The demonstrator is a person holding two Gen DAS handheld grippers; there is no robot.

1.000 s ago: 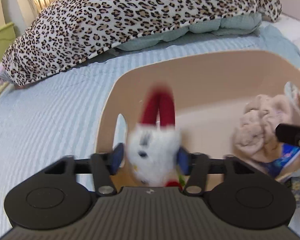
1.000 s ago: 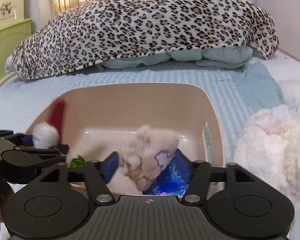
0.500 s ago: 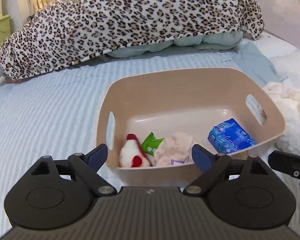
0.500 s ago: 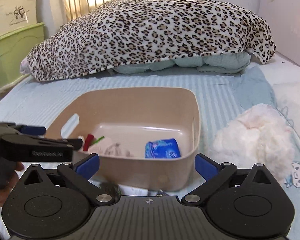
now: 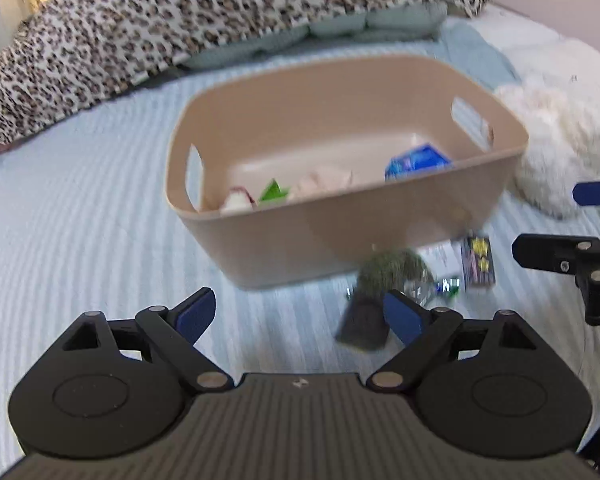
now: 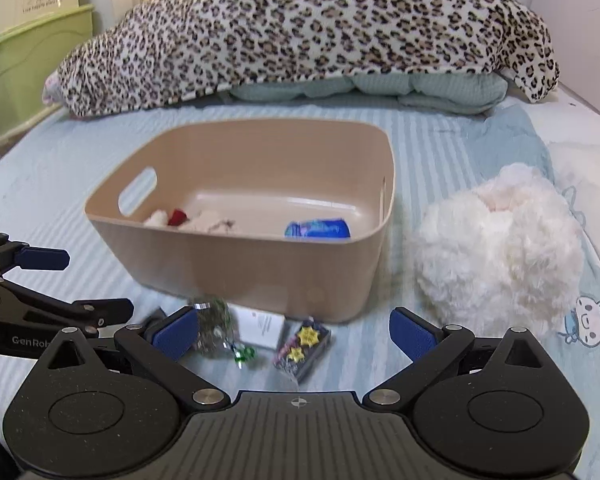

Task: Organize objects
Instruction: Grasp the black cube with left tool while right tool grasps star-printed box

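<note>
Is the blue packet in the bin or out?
In. The blue packet lies on the bin's floor, behind the near wall.

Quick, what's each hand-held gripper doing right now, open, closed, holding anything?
Left hand-held gripper: open, holding nothing.
Right hand-held gripper: open, holding nothing.

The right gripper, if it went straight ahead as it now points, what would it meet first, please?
Probably the small items on the bed: the star-printed packet lies between the open jaws of the right gripper, before the beige basket. Depth is unclear, so it might pass above them.
</note>
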